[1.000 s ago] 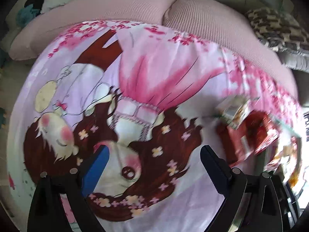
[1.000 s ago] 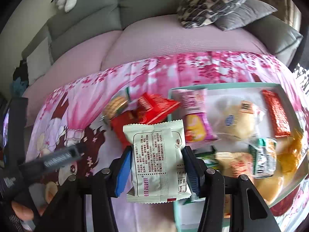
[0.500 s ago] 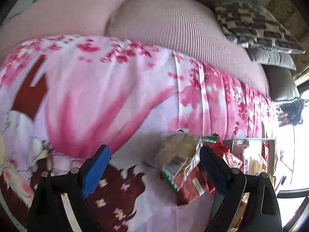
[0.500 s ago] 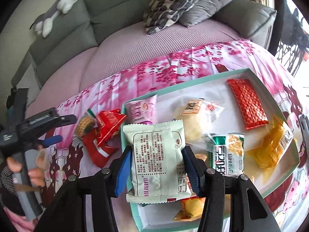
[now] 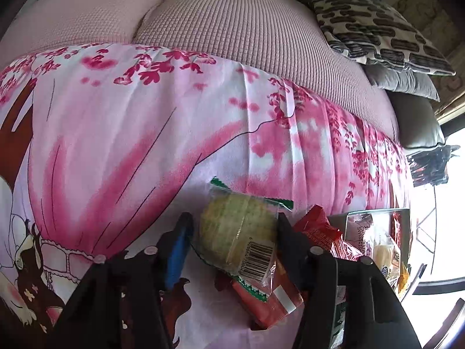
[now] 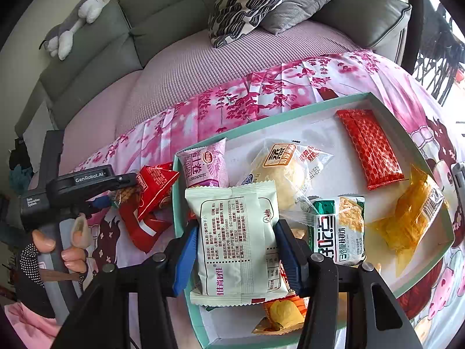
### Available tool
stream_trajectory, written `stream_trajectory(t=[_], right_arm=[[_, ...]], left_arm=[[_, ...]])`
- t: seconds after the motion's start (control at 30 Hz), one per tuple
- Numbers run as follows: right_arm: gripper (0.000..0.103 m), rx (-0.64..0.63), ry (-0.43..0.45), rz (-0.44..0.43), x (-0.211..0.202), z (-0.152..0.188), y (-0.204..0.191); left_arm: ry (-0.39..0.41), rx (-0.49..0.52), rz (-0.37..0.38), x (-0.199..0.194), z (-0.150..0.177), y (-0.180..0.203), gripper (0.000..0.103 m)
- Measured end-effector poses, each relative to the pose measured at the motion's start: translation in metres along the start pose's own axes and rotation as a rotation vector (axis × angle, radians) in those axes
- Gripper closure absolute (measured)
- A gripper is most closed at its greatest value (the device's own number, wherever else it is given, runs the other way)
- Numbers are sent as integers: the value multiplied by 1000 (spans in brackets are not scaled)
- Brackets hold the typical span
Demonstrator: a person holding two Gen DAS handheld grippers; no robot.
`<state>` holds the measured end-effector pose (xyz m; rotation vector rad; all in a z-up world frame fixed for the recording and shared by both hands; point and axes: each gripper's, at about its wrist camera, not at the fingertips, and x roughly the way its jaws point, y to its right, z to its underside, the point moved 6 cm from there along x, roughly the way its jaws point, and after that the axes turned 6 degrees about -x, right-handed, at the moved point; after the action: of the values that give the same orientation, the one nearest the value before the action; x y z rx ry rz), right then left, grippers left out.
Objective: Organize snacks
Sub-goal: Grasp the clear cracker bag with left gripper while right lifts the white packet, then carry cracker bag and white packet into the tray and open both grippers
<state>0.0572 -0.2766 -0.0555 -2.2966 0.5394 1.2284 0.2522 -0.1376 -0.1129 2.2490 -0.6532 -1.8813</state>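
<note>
A clear packet with a round yellow-green cake (image 5: 238,232) lies on the pink printed cloth (image 5: 145,145), on top of red snack packets (image 5: 267,302). My left gripper (image 5: 234,221) straddles it with its jaws closing: the right finger touches the wrapper and the blue pad (image 5: 177,250) stands a sliver off. In the right wrist view the left gripper (image 6: 122,192) reaches into that pile beside the teal box (image 6: 261,122). My right gripper (image 6: 237,226) is shut on a pale green-white packet (image 6: 235,238), held over the box's near left part.
The box holds several snacks: a pink roll (image 6: 206,165), a bun (image 6: 279,171), a red bar (image 6: 369,148), an orange packet (image 6: 412,212) and a green packet (image 6: 340,226). A pink sofa seat (image 5: 232,29) and patterned cushions (image 6: 250,0) lie behind. A person's hand (image 6: 58,247) holds the left gripper.
The left gripper swept right across the cloth to the snack pile and narrowed its jaws around the cake packet. The right gripper carried its packet over the box, then stayed put.
</note>
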Motion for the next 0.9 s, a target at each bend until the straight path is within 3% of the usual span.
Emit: stream_trajectory(t=[0.4,0.63,0.9], right_arm=[[48,13,8,-1,-3,-2,4],[48,72,33,39,-10,-7,33],[48,208,70,153,-24,-10,99]], left_arm=[[127,-27,-10,-59,9,-14,48],[191,77,40,-90,19,40,48],[154,244,134,-91,49,112,48]])
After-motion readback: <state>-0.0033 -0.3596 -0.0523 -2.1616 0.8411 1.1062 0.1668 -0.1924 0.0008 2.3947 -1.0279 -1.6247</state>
